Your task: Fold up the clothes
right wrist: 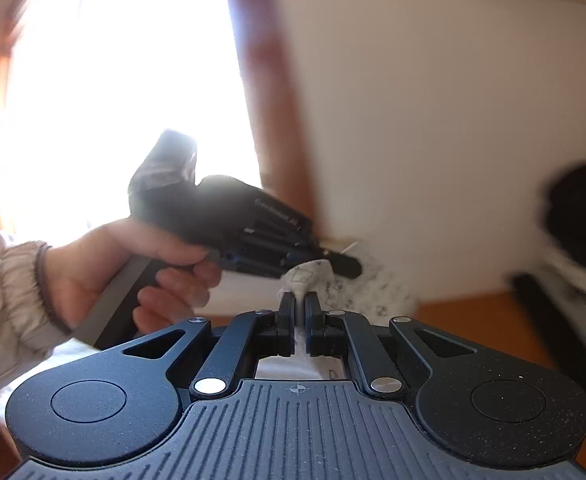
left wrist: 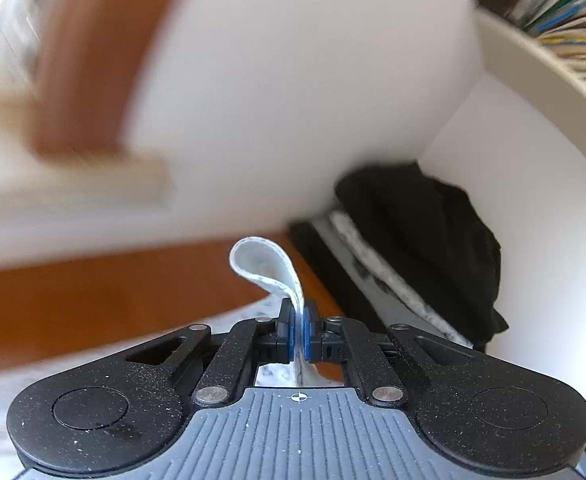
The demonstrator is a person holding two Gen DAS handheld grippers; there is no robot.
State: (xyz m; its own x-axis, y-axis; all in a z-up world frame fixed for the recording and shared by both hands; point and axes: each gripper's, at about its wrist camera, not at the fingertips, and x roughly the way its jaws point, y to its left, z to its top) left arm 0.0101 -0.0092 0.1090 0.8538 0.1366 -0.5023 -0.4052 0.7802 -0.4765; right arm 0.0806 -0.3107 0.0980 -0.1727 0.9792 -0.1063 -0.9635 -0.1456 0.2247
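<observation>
In the left wrist view, the left gripper point(left wrist: 299, 334) is closed on a fold of pale printed cloth point(left wrist: 267, 266); the edge curls up in a loop above the blue pads point(left wrist: 291, 334), and more of the same cloth lies blurred below it. Beyond sit a dark heap of clothes point(left wrist: 425, 240) against the white wall and an orange-brown floor point(left wrist: 93, 300). In the right wrist view, the right gripper point(right wrist: 299, 326) is likewise clamped on a bunched piece of the cloth point(right wrist: 309, 276), which trails off toward the right. The left gripper point(right wrist: 339, 266), held by the person's hand point(right wrist: 133, 264), grips the cloth just beyond it. The step in hand looks like lifting the garment by two points along one edge. Next, the two hands should draw apart to pull that edge taut, then lay it over evenly.
</observation>
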